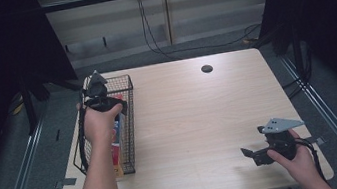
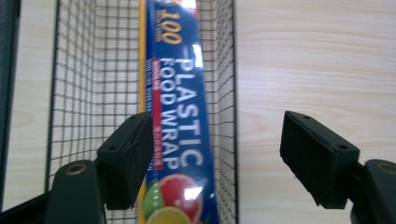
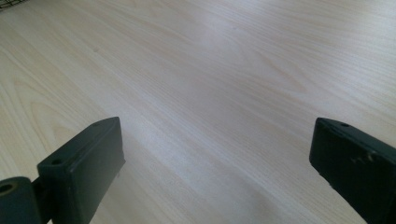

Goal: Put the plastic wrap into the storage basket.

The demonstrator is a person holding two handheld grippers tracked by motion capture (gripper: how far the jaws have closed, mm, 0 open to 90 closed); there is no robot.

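A black wire basket (image 1: 130,111) stands along the table's left edge. Inside it lies a long blue box of plastic wrap (image 1: 116,142), printed with fruit. My left gripper (image 1: 97,90) hovers over the basket's far half and is open. In the left gripper view the box (image 2: 180,116) runs lengthwise up the basket (image 2: 74,93); my left gripper (image 2: 217,135) straddles the basket's right wall, one jaw over the box, the other over bare table. My right gripper (image 1: 251,157) rests low at the table's near right corner, open, with nothing but wood between its jaws (image 3: 215,140).
A small dark round disc (image 1: 207,68) sits near the far edge of the light wooden table (image 1: 195,120). Black cables (image 1: 152,36) hang down the back wall. Dark curtains flank both sides, with metal floor rails (image 1: 329,116) beside the table.
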